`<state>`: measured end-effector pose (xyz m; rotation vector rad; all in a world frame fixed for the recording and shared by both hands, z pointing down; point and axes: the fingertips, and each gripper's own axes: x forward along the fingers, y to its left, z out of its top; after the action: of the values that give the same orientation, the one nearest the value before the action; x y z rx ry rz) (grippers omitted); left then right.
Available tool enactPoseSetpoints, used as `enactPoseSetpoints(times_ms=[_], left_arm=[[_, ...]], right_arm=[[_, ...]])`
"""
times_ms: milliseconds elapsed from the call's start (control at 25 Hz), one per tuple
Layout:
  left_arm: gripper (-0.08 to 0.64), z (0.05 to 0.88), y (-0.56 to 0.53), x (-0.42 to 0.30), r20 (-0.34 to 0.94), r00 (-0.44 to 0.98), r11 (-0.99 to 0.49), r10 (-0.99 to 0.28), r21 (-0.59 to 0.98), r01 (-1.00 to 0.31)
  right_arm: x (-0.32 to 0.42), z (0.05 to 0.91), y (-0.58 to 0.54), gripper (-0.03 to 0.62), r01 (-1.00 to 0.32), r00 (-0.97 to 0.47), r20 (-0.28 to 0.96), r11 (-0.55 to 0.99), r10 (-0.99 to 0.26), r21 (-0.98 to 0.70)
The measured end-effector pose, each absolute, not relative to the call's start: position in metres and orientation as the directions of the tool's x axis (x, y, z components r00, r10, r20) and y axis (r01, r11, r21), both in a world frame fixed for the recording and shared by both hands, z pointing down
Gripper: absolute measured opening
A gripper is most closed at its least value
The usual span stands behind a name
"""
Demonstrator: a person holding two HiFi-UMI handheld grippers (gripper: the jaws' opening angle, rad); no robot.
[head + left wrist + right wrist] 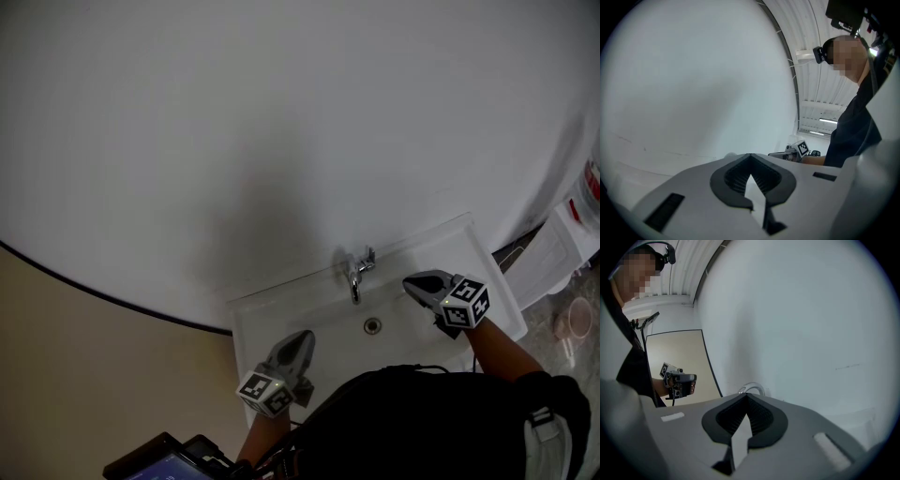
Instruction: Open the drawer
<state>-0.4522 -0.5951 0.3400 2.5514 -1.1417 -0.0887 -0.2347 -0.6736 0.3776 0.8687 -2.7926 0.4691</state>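
Dark clothing point(422, 422) of the person lies nearest the head camera, along the lower edge of the head view. Beyond it stands a white sink point(272, 323) against a plain white wall point(281, 122).

**Hand-held grippers.** The left hand-held gripper point(302, 337) hangs over the sink's left part, and the right hand-held gripper point(412, 281) over its right part, just beside the faucet point(356, 272). Each gripper view shows the jaws together with nothing between them.

**Drawer.** No view shows the drawer. It probably sits below the sink, hidden by the person's body.

**Handling (judged).**
- Expect a rigid front panel that slides on runners, moderately heavy, not fragile.
- A smooth front is likely slippery, so grip the handle or the upper lip, near the middle.
- Pull straight out to avoid binding.

**Count.**
- Hand-held grippers: two.
- Sink: one.
- Faucet: one.
- Drain point(373, 325): one.
- Drawers in view: none.
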Motion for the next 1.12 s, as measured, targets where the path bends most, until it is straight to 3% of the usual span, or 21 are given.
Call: enactPoseSetpoints(times_ms=[440,800,1120], left_arm=[[-0.008,0.352,-0.604,-0.364,0.161,0.839,-0.774,-0.52,0.327,-0.542],[-0.008,0.386,-0.591,-0.226,0.237,0.941,-0.877,-0.243,0.362,-0.317],[-0.008,0.443,-0.563,-0.087,0.348,0.937,-0.917,0.023,0.381,-0.119]], right_arm=[[-0.159,0.391,-0.656,-0.003,-0.71,-0.703,0.234,0.644,-0.672,-0.284],[-0.024,0.437,-0.6,-0.003,-0.834,-0.518,0.239,0.422,-0.821,-0.355],[0.105,0.503,-0.526,-0.003,-0.89,-0.316,0.273,0.183,-0.909,-0.418]])
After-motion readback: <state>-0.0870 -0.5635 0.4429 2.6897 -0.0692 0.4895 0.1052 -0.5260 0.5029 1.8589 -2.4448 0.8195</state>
